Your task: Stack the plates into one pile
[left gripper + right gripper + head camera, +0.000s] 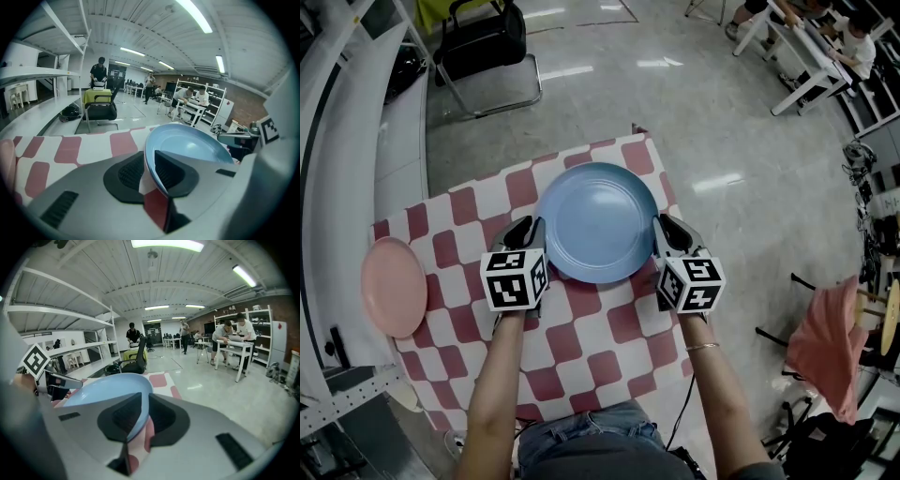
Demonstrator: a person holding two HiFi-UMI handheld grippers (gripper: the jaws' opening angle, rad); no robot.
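Both grippers at the blue plate [598, 221], one on each side.
My left gripper [528, 230] has the plate's left rim between its jaws, but they stand a little apart and are not pinching it. My right gripper [667, 231] is closed on the right rim. The blue plate is at the far middle of the checked tablecloth [581, 323]. The pink plate [394, 286] lies at the left edge, well apart.

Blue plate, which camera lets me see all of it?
The head view: it looks down on the whole round blue plate on the checked cloth. The left gripper view shows it low from one edge, rim between the jaws. The right gripper view shows only its opposite edge, also between jaws.
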